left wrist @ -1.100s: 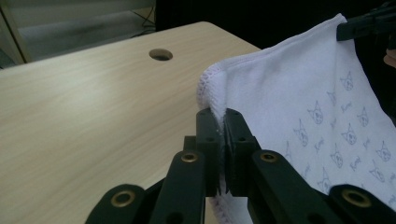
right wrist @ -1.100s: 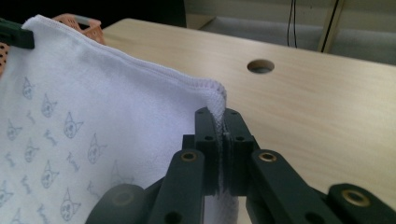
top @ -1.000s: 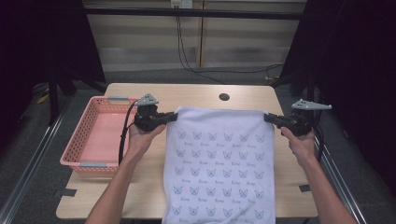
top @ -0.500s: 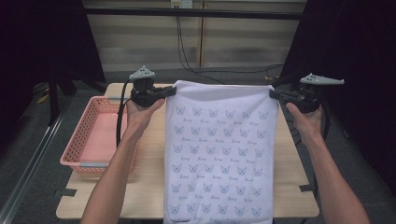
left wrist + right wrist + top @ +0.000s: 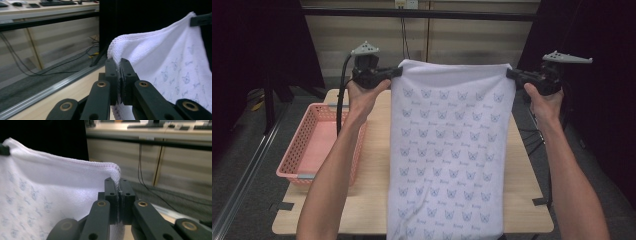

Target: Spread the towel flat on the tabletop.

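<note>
Towel (image 5: 451,145) above wooden table (image 5: 377,165), dark room.

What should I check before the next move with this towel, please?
1. Left tool shut on towel corner: ok.
2. Right tool shut on the other top corner: ok.
3. Top edge level and stretched between both tools: ok.
4. Towel hangs flat, no twist: ok, only small creases near the bottom.
5. Bottom edge lifted off the table: cannot tell, it runs out of the high view.
6. Basket apart from the towel: ok.
</note>
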A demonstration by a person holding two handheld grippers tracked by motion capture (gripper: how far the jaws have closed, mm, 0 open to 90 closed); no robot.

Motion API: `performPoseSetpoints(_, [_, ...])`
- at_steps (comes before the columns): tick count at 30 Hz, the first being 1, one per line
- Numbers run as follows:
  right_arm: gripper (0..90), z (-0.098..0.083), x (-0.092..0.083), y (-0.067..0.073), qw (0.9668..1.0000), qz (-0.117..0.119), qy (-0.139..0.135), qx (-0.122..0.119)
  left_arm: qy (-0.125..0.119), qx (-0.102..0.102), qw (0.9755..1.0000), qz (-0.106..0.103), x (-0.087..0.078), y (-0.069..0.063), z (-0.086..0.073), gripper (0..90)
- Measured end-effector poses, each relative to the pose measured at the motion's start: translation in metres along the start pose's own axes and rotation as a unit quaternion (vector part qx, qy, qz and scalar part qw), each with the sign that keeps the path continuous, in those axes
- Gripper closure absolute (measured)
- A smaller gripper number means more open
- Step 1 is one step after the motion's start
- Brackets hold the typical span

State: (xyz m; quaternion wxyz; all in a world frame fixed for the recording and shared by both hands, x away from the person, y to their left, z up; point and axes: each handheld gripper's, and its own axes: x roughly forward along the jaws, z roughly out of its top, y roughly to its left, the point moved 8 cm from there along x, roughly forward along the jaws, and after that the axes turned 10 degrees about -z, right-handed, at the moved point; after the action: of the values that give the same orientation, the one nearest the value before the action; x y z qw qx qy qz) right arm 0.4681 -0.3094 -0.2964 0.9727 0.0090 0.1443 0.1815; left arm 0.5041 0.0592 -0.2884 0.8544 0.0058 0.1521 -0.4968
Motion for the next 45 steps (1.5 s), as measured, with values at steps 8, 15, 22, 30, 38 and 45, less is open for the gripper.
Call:
performPoseSetpoints(8, [87.3, -0.033, -0.005, 0.002, 0.9996, 0.011, 0.026, 0.005, 0.032, 0.005, 0.9993, -0.021, -0.003, -0.016, -0.041, 86.9])
performPoseSetpoints(15, [87.3, -0.079, -0.039, 0.024, 0.9971, 0.045, 0.061, -0.002, 0.058, 0.003, 0.9968, -0.054, -0.023, -0.042, -0.087, 86.9])
performPoseSetpoints(22, [87.3, -0.125, -0.084, 0.055, 0.9912, 0.081, 0.103, -0.017, 0.095, -0.010, 0.9918, -0.085, -0.048, -0.083, -0.146, 86.8])
performPoseSetpoints(30, [87.3, -0.205, -0.132, 0.089, 0.9777, 0.109, 0.178, -0.018, 0.132, -0.057, 0.9827, -0.117, -0.078, -0.123, -0.227, 86.6])
performPoseSetpoints(38, [87.2, -0.279, -0.148, 0.116, 0.9559, 0.128, 0.264, -0.008, 0.214, -0.074, 0.9659, -0.125, -0.084, -0.153, -0.294, 86.4])
performPoseSetpoints(45, [87.2, -0.306, -0.141, 0.120, 0.9400, 0.128, 0.315, -0.027, 0.249, -0.105, 0.9543, -0.127, -0.078, -0.148, -0.310, 85.8])
